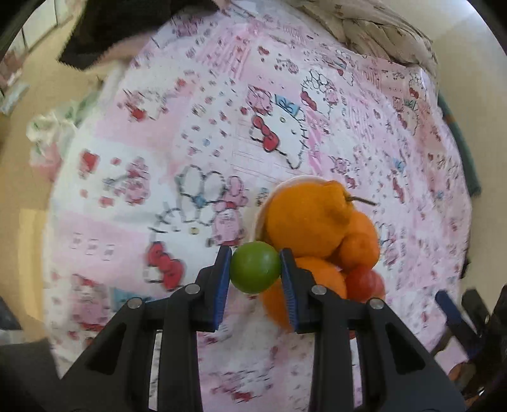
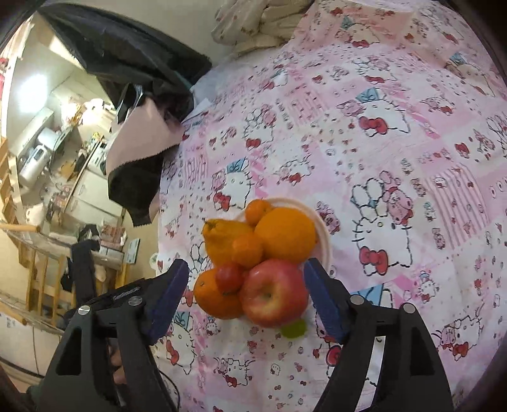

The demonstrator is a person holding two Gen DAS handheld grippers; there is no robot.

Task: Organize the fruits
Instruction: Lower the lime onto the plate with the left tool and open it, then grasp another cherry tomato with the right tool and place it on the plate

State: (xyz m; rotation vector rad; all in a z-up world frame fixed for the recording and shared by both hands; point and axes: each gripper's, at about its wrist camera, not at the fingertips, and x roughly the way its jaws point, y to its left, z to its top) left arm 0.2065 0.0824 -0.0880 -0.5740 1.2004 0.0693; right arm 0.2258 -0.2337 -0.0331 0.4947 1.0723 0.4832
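My left gripper [image 1: 255, 267] is shut on a green lime [image 1: 255, 267] and holds it just left of a pink plate [image 1: 286, 185] heaped with oranges [image 1: 304, 218] and a small red fruit [image 1: 364, 280]. In the right wrist view the plate [image 2: 324, 234] holds a large orange [image 2: 285, 234], a knobbly orange [image 2: 221, 241], small tangerines [image 2: 247, 250], a red apple [image 2: 274, 293] and a small red fruit [image 2: 228, 277]. My right gripper [image 2: 245, 285] is open, its fingers on either side of the apple and an orange [image 2: 210, 299]. The lime [image 2: 294, 328] shows blurred below the apple.
A pink cartoon-print cloth [image 2: 380, 142] covers the surface. Dark clothing [image 2: 133, 73] and a beige bundle [image 2: 259, 22] lie at its far edge. The cloth's left edge drops to a cluttered room with a wooden frame [image 2: 38, 279]. My right gripper shows at the right edge of the left wrist view [image 1: 456, 317].
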